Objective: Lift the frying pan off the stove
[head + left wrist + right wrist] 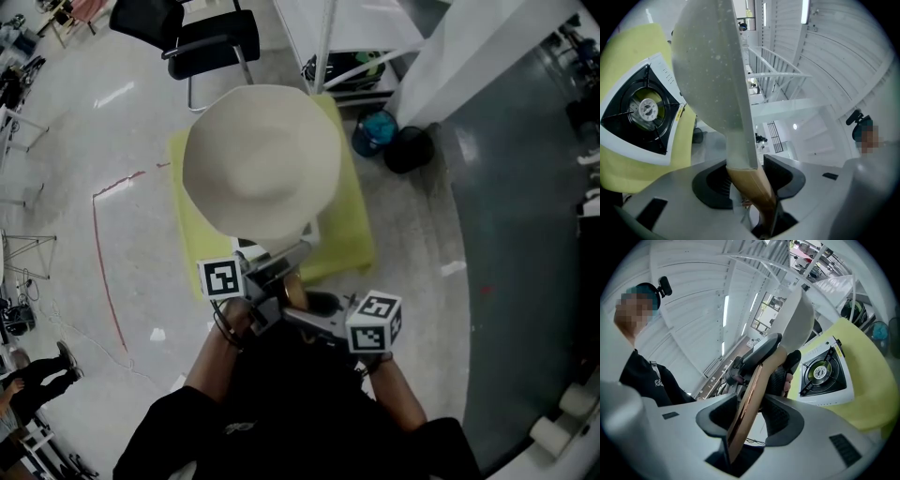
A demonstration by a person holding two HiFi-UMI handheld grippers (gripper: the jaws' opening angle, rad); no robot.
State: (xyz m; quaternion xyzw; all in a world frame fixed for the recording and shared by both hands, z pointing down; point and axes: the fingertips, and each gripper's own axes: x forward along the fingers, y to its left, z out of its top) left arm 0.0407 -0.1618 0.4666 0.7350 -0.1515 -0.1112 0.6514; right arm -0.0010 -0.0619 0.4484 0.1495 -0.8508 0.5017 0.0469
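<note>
**While both grippers hang on, the frying pan [262, 159] is off the stove [642, 110]**

Lift looks basically done: the pan hangs out past the fingertips, well above the stove. The left gripper [751, 174] has its fingers clamped on the wooden handle [751, 188] just behind the pan. The right gripper [752, 411] pinches the same handle further back, I think (edge-on view). Underside is pale, speckled, matte, round. Handle is smooth tan wood. Stove's white with a black grate [621, 117], on yellow cloth [628, 51]. Nothing left but holding steady.

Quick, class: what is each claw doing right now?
Left claw: shut on the frying pan handle.
Right claw: shut on the same handle.
</note>
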